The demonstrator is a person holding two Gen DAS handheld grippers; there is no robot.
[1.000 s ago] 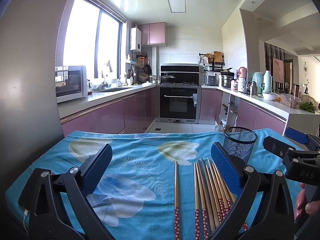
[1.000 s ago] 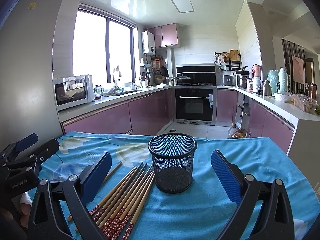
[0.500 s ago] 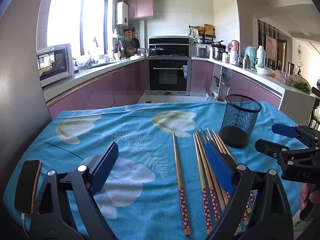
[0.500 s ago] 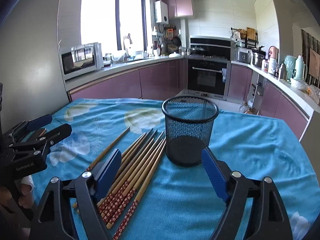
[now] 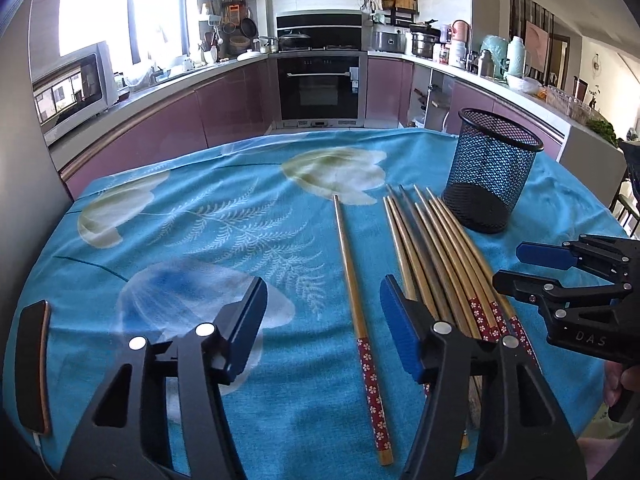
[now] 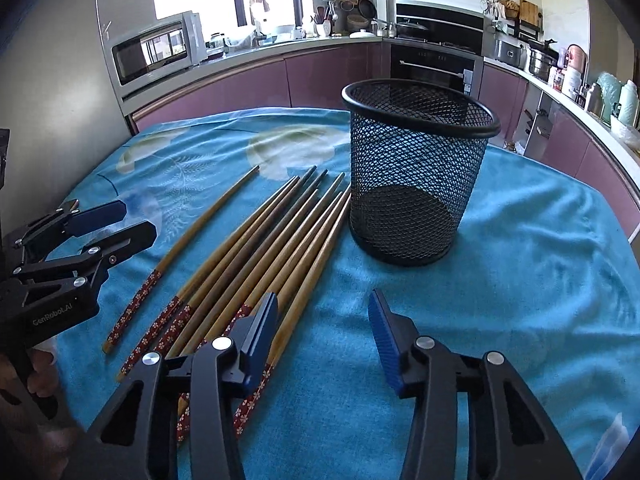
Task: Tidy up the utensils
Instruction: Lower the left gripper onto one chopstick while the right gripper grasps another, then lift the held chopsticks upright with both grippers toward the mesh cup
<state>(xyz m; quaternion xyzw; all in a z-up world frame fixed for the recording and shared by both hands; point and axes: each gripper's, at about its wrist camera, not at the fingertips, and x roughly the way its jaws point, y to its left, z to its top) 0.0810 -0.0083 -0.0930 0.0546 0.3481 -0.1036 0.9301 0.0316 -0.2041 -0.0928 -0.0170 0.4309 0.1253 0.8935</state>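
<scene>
Chopsticks [image 6: 256, 248], tan wood with red flower-patterned handle ends, lie bundled on the blue floral tablecloth [image 6: 540, 280] beside an upright black mesh cup [image 6: 416, 168]; one single chopstick [image 5: 358, 276] lies apart. Left gripper [image 5: 322, 326] and right gripper [image 6: 322, 334] hover above, their jaws just narrowed yet still parted, pressing on nothing.

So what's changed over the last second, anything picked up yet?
Nothing picked up. Both grippers have tipped down toward the table, and their jaws have just been closing. The left gripper now straddles the lone chopstick without touching it; the right gripper has only cloth between its jaws. The chopstick bundle and mesh cup stayed put.
</scene>
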